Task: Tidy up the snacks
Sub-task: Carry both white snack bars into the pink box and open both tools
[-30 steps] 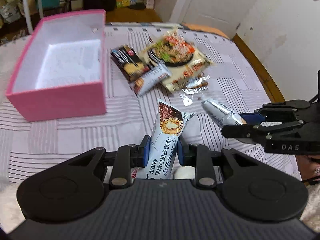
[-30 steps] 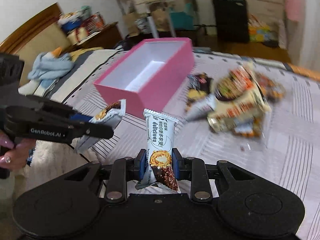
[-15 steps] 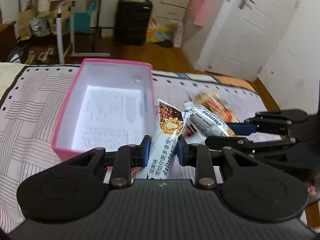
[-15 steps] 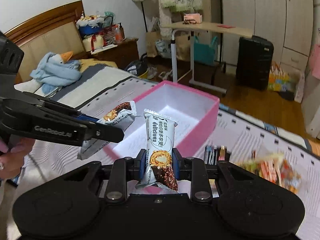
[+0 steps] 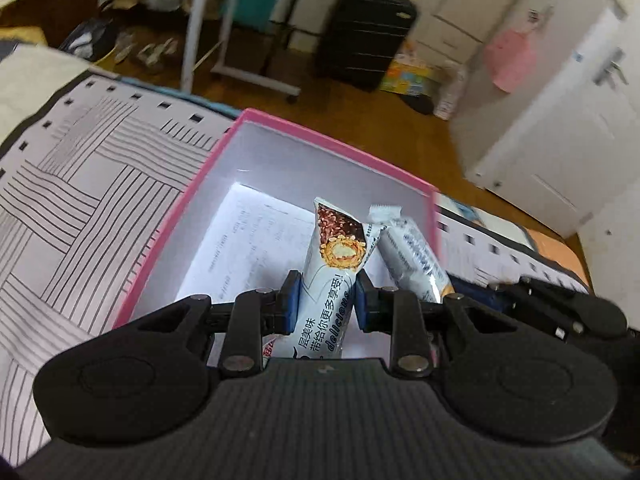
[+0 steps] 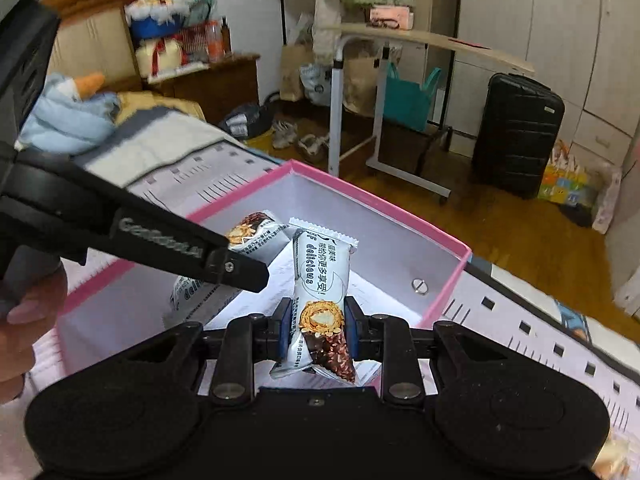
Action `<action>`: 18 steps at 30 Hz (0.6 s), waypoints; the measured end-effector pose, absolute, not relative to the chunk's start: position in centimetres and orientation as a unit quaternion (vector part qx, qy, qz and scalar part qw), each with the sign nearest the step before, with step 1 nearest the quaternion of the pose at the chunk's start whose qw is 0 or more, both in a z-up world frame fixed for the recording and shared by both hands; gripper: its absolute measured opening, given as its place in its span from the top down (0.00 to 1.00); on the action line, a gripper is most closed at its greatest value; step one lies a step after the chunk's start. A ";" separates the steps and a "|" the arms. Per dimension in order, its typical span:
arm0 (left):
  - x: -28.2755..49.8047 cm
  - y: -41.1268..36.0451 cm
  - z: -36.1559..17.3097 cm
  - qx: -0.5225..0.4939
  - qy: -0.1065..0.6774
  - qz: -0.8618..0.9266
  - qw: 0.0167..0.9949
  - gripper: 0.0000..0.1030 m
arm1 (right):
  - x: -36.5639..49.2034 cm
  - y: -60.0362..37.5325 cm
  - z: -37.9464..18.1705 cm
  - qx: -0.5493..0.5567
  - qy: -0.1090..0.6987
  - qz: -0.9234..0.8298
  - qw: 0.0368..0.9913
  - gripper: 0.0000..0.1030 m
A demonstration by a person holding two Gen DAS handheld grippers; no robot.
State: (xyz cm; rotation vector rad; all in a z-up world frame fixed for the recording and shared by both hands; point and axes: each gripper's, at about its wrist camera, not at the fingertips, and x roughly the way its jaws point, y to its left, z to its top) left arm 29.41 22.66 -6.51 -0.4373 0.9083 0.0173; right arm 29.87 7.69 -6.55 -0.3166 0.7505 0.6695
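A pink box (image 5: 208, 168) with a white inside lies open on the striped bedspread. My left gripper (image 5: 325, 306) is shut on a white snack bar (image 5: 334, 264) held over the box. Just to its right hangs a second white bar (image 5: 416, 256), pinched by the right gripper's fingers (image 5: 560, 308). In the right wrist view my right gripper (image 6: 314, 326) is shut on that bar (image 6: 320, 276) above the pink box (image 6: 448, 280), and the left gripper's fingers (image 6: 168, 244) cross from the left with their bar (image 6: 252, 236).
The striped bedspread (image 5: 80, 184) runs left of the box. Beyond the bed's edge are a wooden floor, a black suitcase (image 5: 364, 32), a rolling table's legs (image 5: 196, 28) and a white door (image 5: 568, 136). A person's hand (image 6: 28, 320) holds the left tool.
Both grippers have swung left from the snack pile to the pink box, each carrying its bar. The loose packets have left both views, and the box now lies right under the bars.
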 end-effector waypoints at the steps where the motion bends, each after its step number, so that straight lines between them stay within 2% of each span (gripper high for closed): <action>1: 30.2 22.9 -7.2 -0.214 0.439 0.015 0.872 0.75 | 30.3 8.3 -7.1 -0.167 0.357 0.320 0.861 0.70; 6: 33.3 23.7 -10.4 -0.238 0.460 0.042 0.854 0.75 | 32.8 10.3 -9.3 -0.200 0.402 0.314 0.837 0.70; 9: 34.8 24.2 -12.3 -0.261 0.478 0.050 0.837 0.75 | 32.8 11.2 -9.6 -0.242 0.395 0.307 0.831 0.68; 12: 35.6 24.1 -13.5 -0.257 0.494 0.054 0.829 0.73 | 32.4 10.9 -9.3 -0.238 0.399 0.308 0.831 0.61; 13: 35.7 23.8 -13.6 -0.248 0.498 0.059 0.829 0.67 | 32.1 10.3 -8.8 -0.224 0.398 0.309 0.834 0.58; 14: 35.7 23.6 -13.5 -0.237 0.503 0.062 0.829 0.56 | 31.8 9.7 -8.2 -0.210 0.394 0.309 0.839 0.56; 15: 35.6 23.5 -13.2 -0.225 0.504 0.066 0.831 0.51 | 31.2 8.9 -7.5 -0.196 0.388 0.308 0.846 0.55; 16: 35.2 23.4 -12.8 -0.214 0.499 0.071 0.837 0.47 | 30.5 8.2 -6.6 -0.183 0.380 0.307 0.853 0.54; 18: 34.3 23.4 -11.6 -0.196 0.484 0.067 0.850 0.46 | 28.6 6.4 -4.3 -0.158 0.362 0.315 0.863 0.54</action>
